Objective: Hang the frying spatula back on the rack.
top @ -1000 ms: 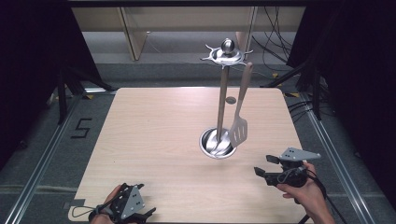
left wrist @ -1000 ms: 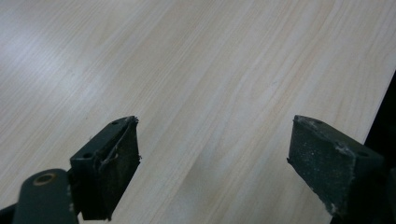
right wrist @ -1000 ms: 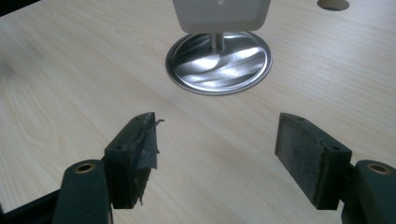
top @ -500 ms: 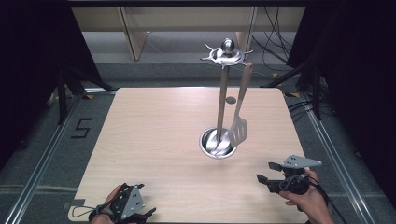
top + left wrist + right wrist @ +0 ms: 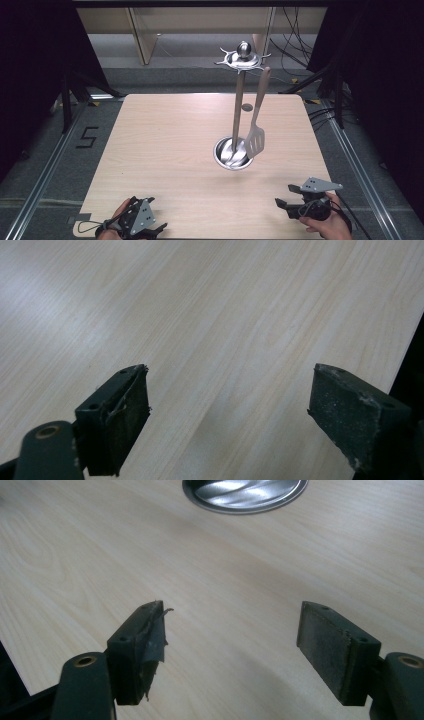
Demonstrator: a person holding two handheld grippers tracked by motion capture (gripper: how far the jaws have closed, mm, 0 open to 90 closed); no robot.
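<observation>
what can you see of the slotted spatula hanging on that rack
The slotted spatula looks like bare steel with a long pale handle. It hangs head down from one hook of the utensil rack, its handle top caught just under the rack's crown. It leans a little, the handle slanting down toward the pole. The flat slotted blade hangs at the round base's right edge; whether it touches the base cannot be told. Both grippers are far from it, near the table's front edge.

We see a pale, square wooden table point(image 5: 165, 150) with light grain and rounded corners; a round, shiny steel base point(image 5: 233, 154) of an utensil stand sits directly on it, right of centre; a small dark round spot point(image 5: 247, 107) marks the top behind that base; grey floor surrounds the table.
</observation>
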